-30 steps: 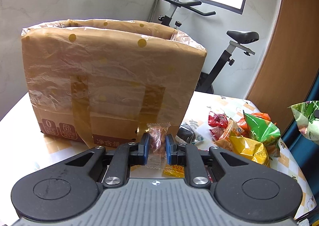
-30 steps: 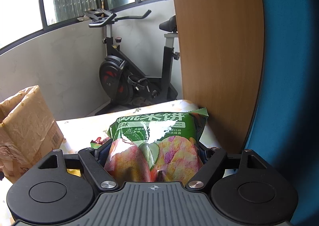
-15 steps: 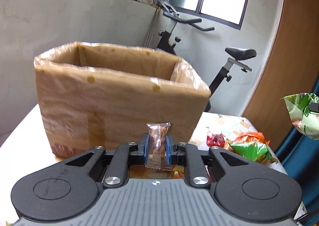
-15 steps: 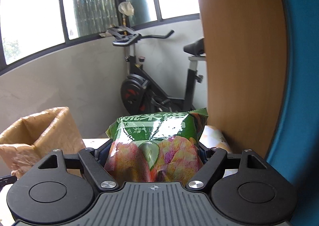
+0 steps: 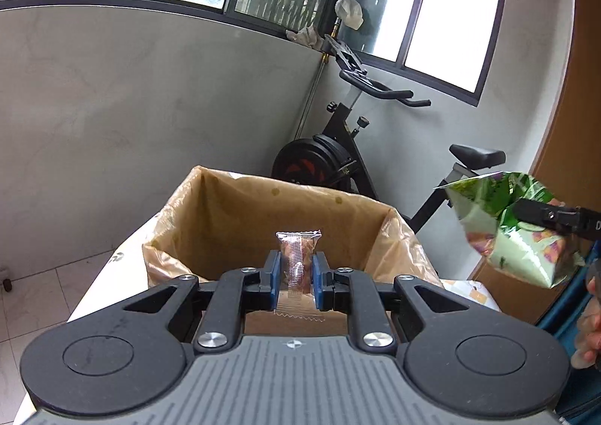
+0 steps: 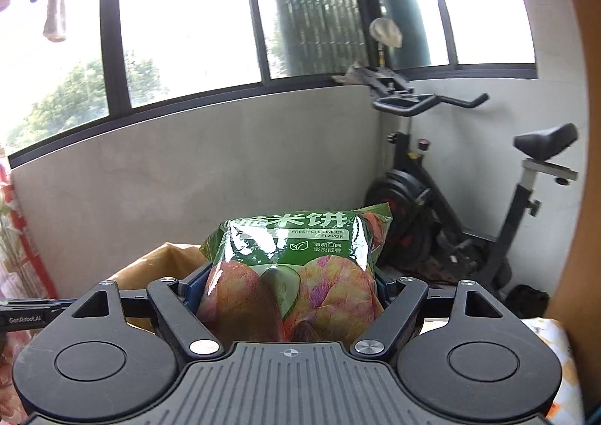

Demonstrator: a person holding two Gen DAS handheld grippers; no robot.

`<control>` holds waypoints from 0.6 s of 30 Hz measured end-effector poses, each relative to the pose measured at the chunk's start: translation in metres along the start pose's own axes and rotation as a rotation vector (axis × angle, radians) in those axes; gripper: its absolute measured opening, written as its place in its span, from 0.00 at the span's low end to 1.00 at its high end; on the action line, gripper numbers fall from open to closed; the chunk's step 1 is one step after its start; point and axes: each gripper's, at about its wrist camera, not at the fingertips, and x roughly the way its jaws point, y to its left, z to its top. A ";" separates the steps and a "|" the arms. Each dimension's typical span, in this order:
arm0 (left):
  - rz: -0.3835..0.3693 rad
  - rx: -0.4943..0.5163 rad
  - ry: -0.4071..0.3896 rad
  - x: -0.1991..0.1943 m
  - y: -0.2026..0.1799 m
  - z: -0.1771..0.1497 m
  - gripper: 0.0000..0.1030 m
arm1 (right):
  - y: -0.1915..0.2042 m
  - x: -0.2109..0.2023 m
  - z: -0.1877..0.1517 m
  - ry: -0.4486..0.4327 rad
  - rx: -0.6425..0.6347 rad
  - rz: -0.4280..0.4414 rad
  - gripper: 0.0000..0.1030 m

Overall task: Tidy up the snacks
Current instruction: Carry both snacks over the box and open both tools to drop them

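Note:
My left gripper (image 5: 296,269) is shut on a small clear-wrapped brown candy (image 5: 297,259), held upright above the near edge of the open brown paper bag (image 5: 263,214). The bag's inside shows from above, and I see nothing in the part that shows. My right gripper (image 6: 289,286) is shut on a green rice-cracker packet (image 6: 296,263), its blue pads pressing both sides. In the left wrist view that packet (image 5: 511,229) hangs in the air to the right of the bag, with a right finger (image 5: 541,216) across it. In the right wrist view a corner of the bag (image 6: 169,259) shows behind the packet's left.
The bag stands on a white table (image 5: 116,259) by a grey wall. An exercise bike (image 5: 357,162) is behind it. A wooden panel (image 5: 571,124) rises at the right, and a person's fingers (image 5: 589,327) show at the right edge. The left gripper's arm (image 6: 30,316) shows at the left.
Both grippers rose with their snacks. The left one now looks down into the bag's opening instead of at its front. The right one swung left, bringing the packet close to the bag.

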 end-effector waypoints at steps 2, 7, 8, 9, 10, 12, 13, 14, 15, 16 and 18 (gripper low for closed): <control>0.007 0.003 0.011 0.010 0.007 0.013 0.18 | 0.021 0.030 0.006 0.016 -0.019 0.036 0.74; 0.003 -0.017 0.025 0.042 0.026 0.038 0.18 | 0.057 0.098 0.006 0.059 -0.076 0.076 0.74; 0.011 -0.013 0.030 0.048 0.027 0.040 0.18 | 0.061 0.110 0.003 0.077 -0.089 0.063 0.74; 0.020 -0.006 0.036 0.055 0.029 0.041 0.18 | 0.065 0.121 0.000 0.096 -0.093 0.050 0.74; 0.034 -0.001 0.044 0.062 0.031 0.042 0.18 | 0.066 0.130 0.000 0.111 -0.090 0.048 0.74; 0.053 0.011 0.064 0.072 0.035 0.041 0.18 | 0.068 0.148 -0.005 0.133 -0.073 0.053 0.74; 0.060 0.017 0.068 0.076 0.036 0.041 0.18 | 0.068 0.154 -0.005 0.141 -0.067 0.056 0.74; 0.065 0.020 0.072 0.079 0.038 0.040 0.19 | 0.069 0.158 -0.008 0.151 -0.063 0.056 0.74; 0.070 0.018 0.072 0.080 0.041 0.040 0.19 | 0.070 0.163 -0.011 0.162 -0.062 0.052 0.75; 0.071 0.014 0.071 0.082 0.043 0.040 0.19 | 0.070 0.168 -0.013 0.174 -0.059 0.051 0.75; 0.071 0.002 0.073 0.083 0.045 0.039 0.29 | 0.072 0.175 -0.017 0.200 -0.049 0.059 0.77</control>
